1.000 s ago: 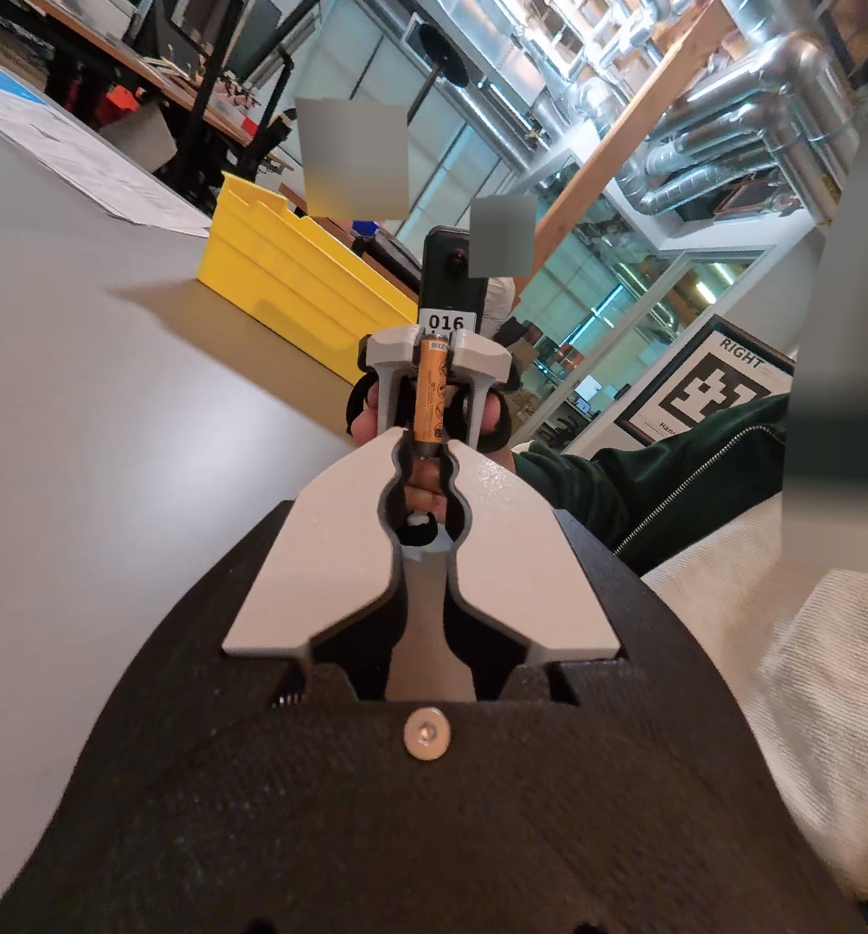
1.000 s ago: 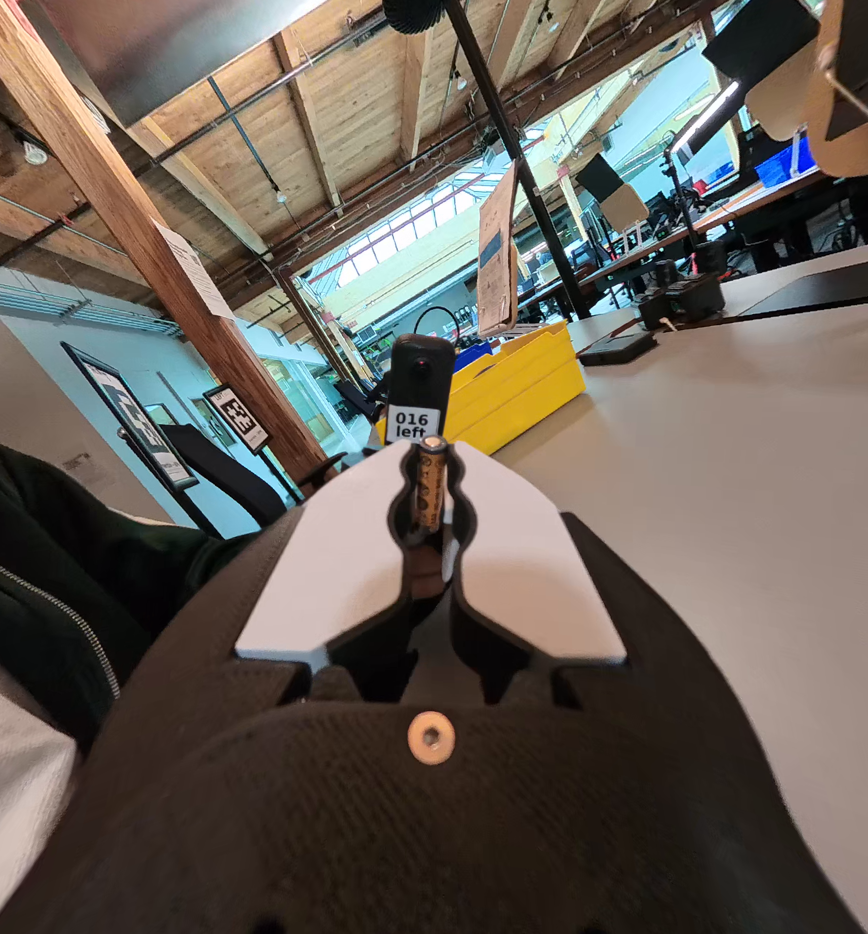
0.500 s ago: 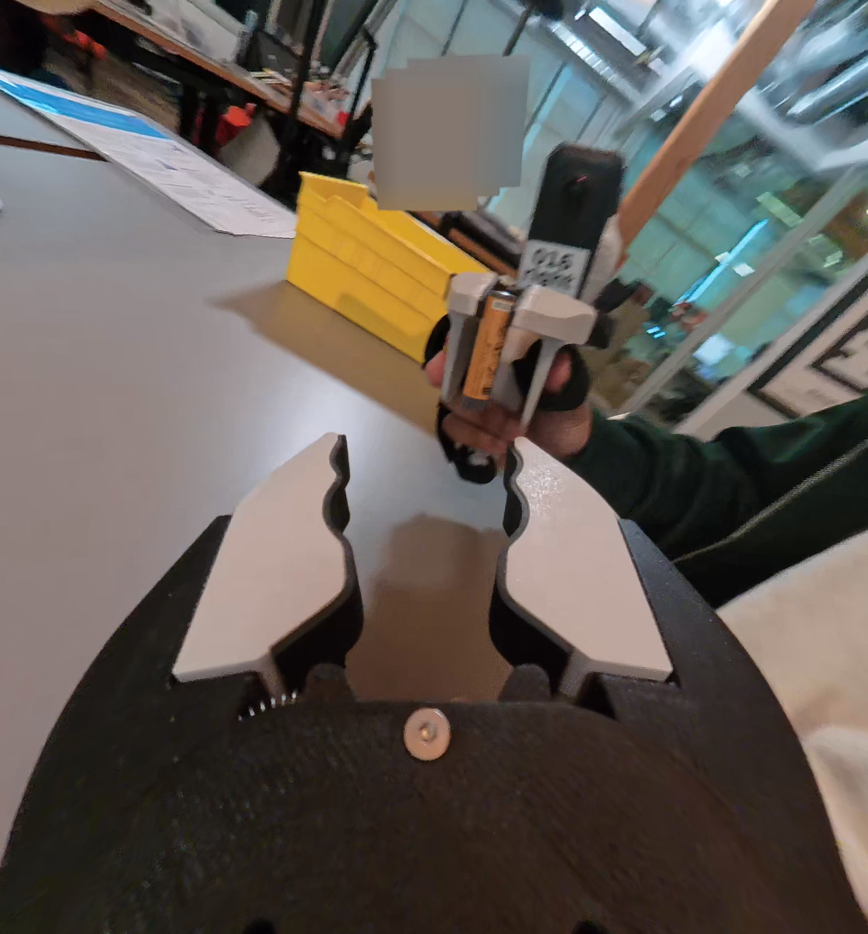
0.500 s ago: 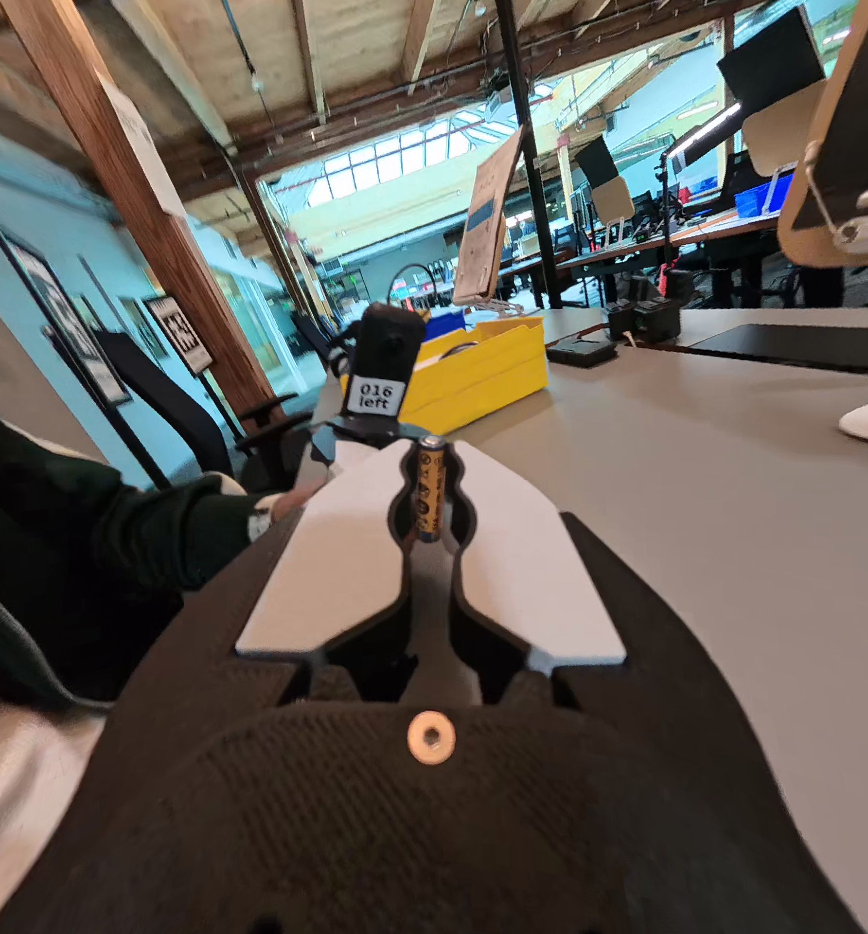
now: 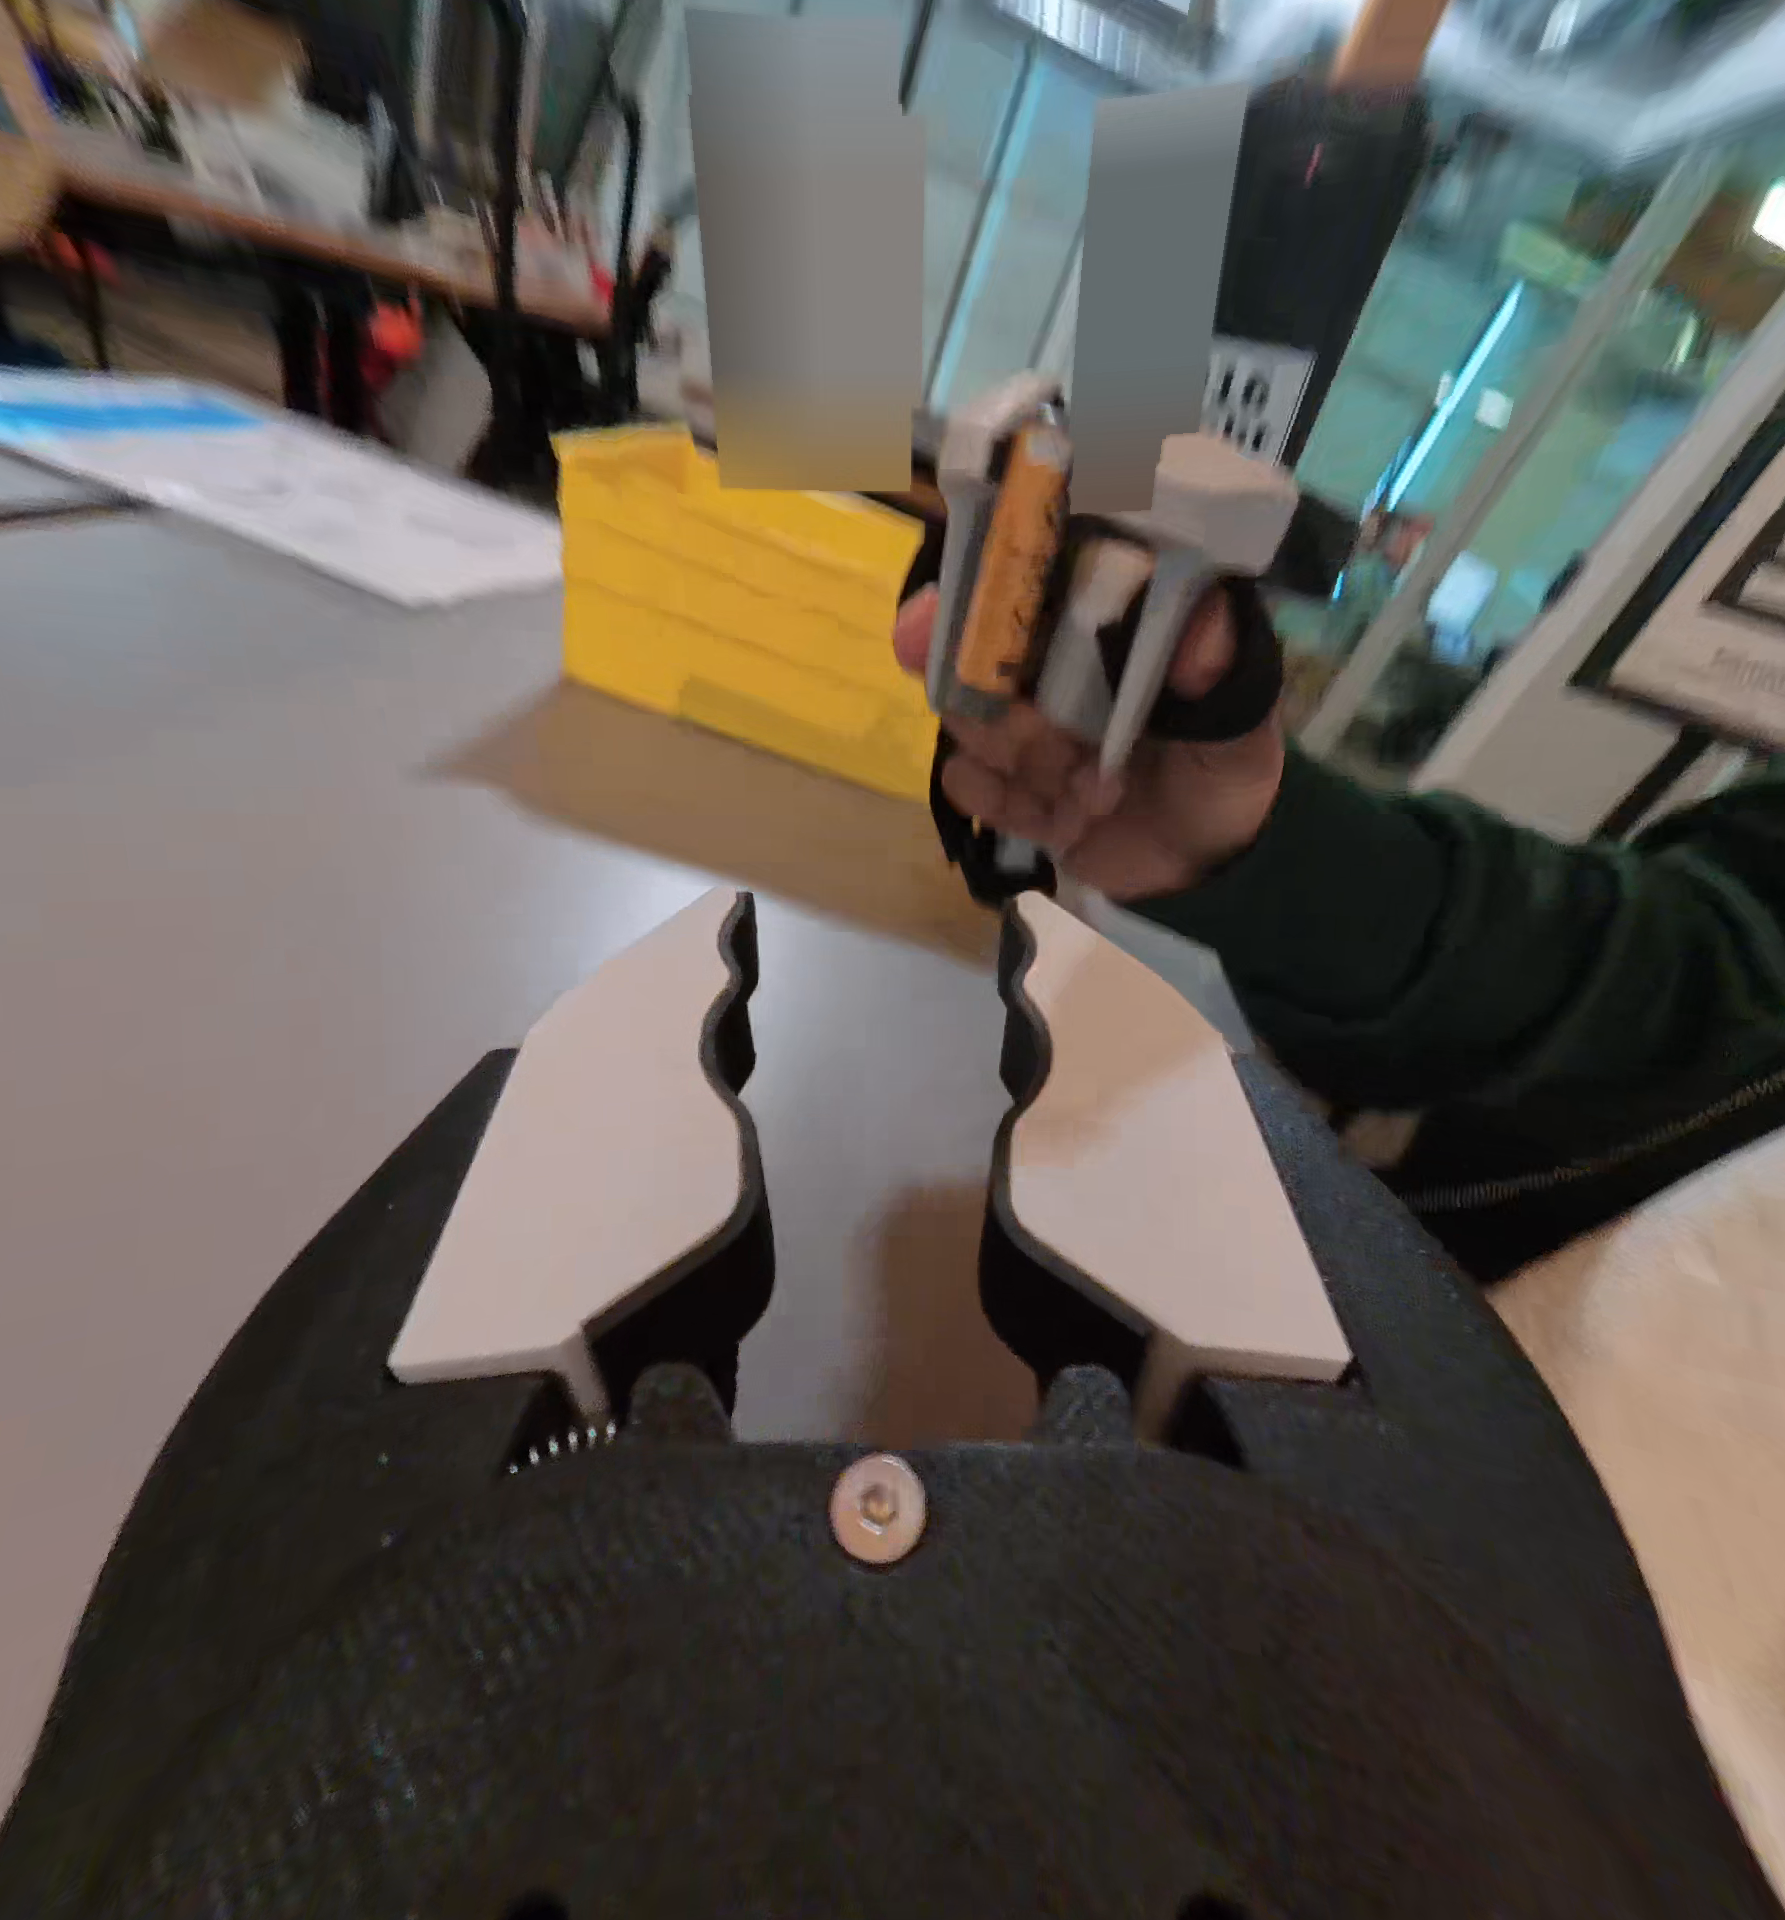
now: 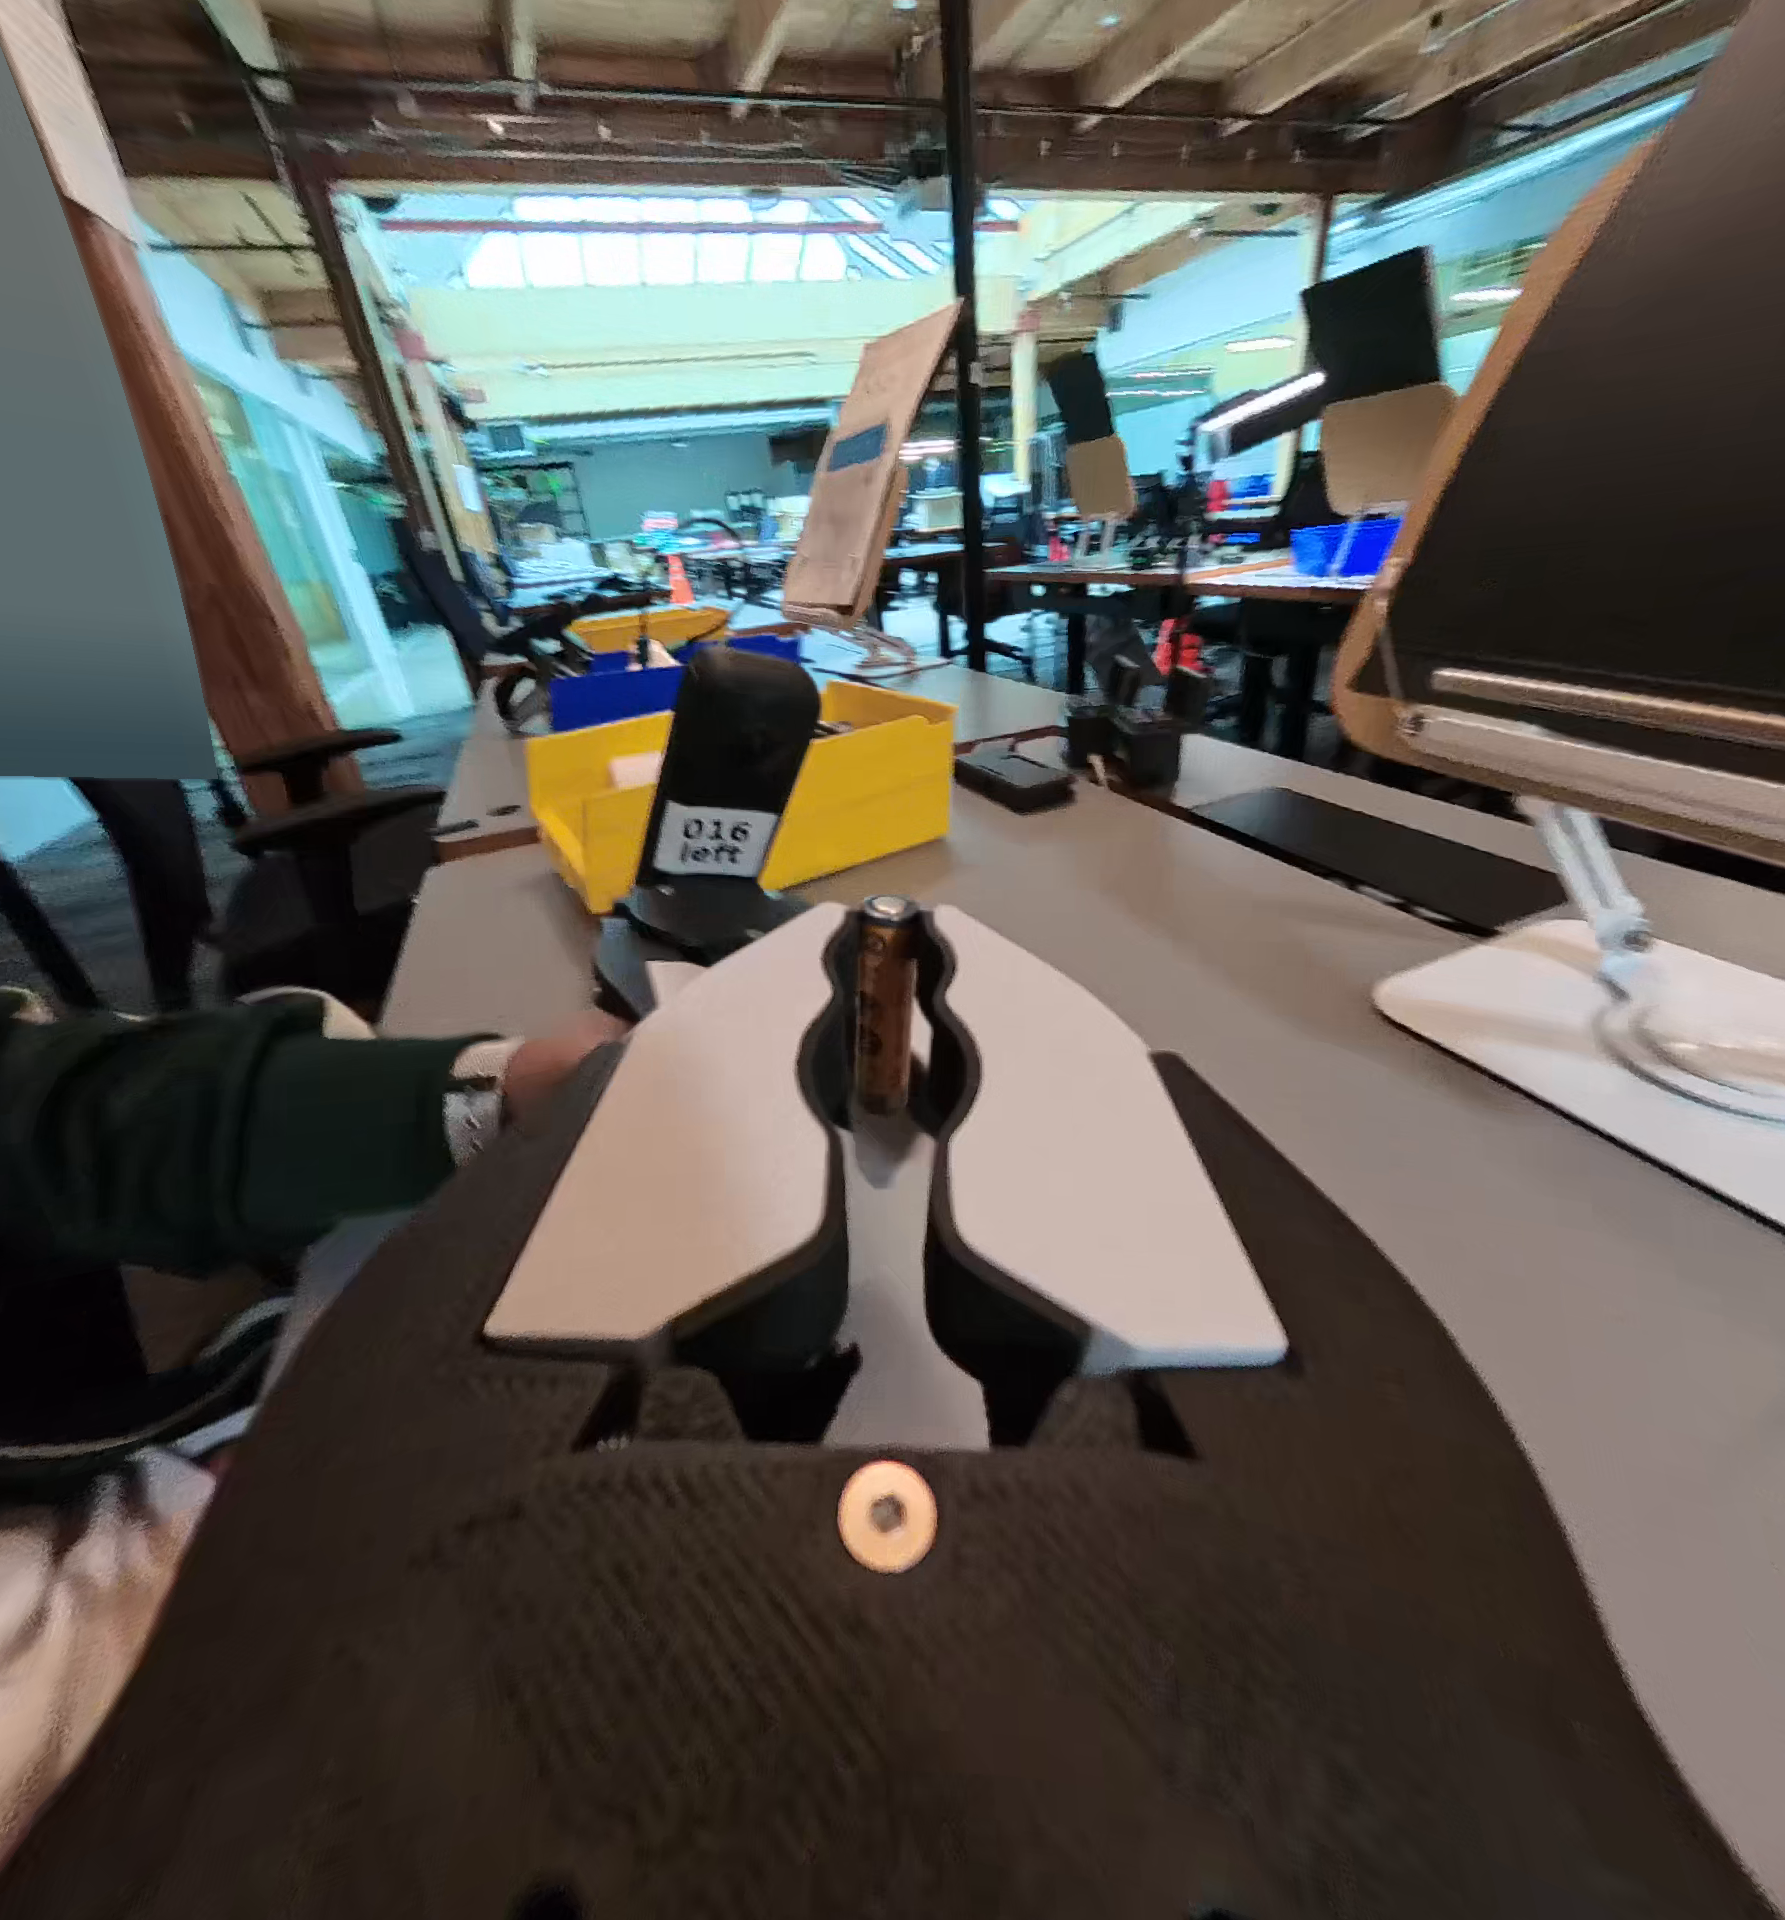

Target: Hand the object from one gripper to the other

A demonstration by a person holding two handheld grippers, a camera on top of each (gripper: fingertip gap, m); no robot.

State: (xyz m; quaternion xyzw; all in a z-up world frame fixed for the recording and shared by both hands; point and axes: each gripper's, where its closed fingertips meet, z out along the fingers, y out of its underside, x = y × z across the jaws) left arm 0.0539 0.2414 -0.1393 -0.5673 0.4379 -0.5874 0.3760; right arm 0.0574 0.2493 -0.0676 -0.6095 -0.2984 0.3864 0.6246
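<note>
A copper-and-black battery (image 6: 886,1006) stands upright between the white fingers of my right gripper (image 6: 883,920), which is shut on it. In the left wrist view the same battery (image 5: 1007,577) shows in the right gripper (image 5: 1096,499), held in a hand above the grey table. My left gripper (image 5: 875,914) is open and empty, its jaws well apart, a short way in front of and below the right one. In the right wrist view the left gripper's black camera post (image 6: 727,774) shows just beyond my fingers, to the left.
A yellow bin (image 6: 763,790) stands on the grey table (image 6: 1231,997) beyond the grippers; it also shows in the left wrist view (image 5: 732,582). A monitor on a white stand (image 6: 1594,997) is at the right. Papers (image 5: 244,478) lie far left. A green sleeve (image 5: 1490,956) crosses the right. Some 7 centimeters of space lies between my two pairs of fingers.
A second ago both grippers held the battery. My left gripper opened, let go and drew back; the right gripper keeps the battery and has moved away and turned.
</note>
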